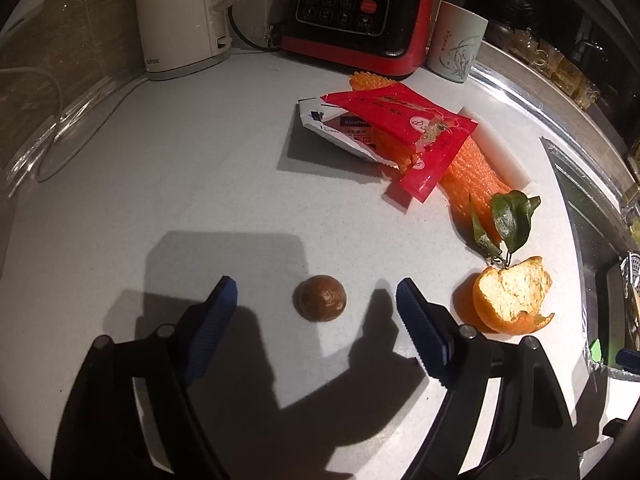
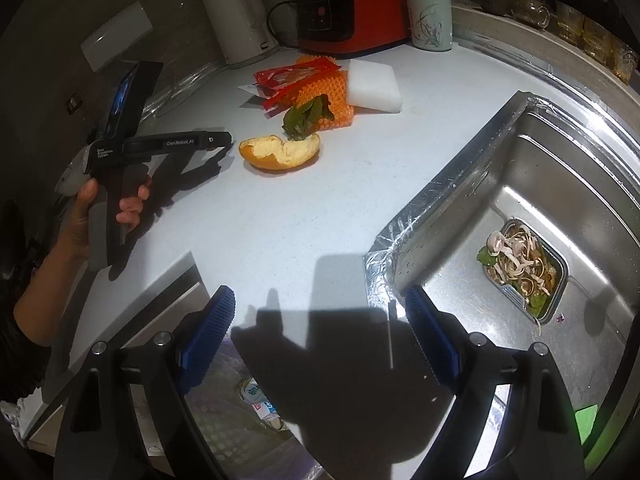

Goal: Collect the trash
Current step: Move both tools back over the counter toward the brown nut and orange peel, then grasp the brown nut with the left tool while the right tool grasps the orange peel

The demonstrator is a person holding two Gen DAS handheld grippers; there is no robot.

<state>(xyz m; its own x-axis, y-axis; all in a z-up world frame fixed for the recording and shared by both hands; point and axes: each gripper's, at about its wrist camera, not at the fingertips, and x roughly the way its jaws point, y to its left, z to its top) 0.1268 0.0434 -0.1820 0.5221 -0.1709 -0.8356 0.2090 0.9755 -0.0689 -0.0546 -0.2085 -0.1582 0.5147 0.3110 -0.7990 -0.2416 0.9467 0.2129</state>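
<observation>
In the left wrist view my left gripper [image 1: 316, 290] is open, its blue fingers either side of a brown round nut [image 1: 320, 298] on the white counter, not touching it. To its right lie an orange peel [image 1: 508, 296], green leaves [image 1: 508, 220], an orange foam net [image 1: 468, 168], a red wrapper [image 1: 404, 120] and a white alcohol-wipe packet [image 1: 340, 128]. My right gripper [image 2: 320, 300] is open and empty over the counter's front edge. In the right wrist view the peel [image 2: 280, 152], leaves [image 2: 308, 114] and wrapper [image 2: 292, 76] lie farther back; the left gripper body [image 2: 160, 146] hides the nut.
A white kettle [image 1: 180, 12], a red-and-black cooker [image 1: 360, 8] and a pale cup [image 1: 460, 44] stand at the back. A white sponge [image 2: 372, 84] lies by the net. A steel sink [image 2: 520, 208] at right holds a tray of food scraps [image 2: 524, 272]. A trash bag [image 2: 248, 400] is below the counter edge.
</observation>
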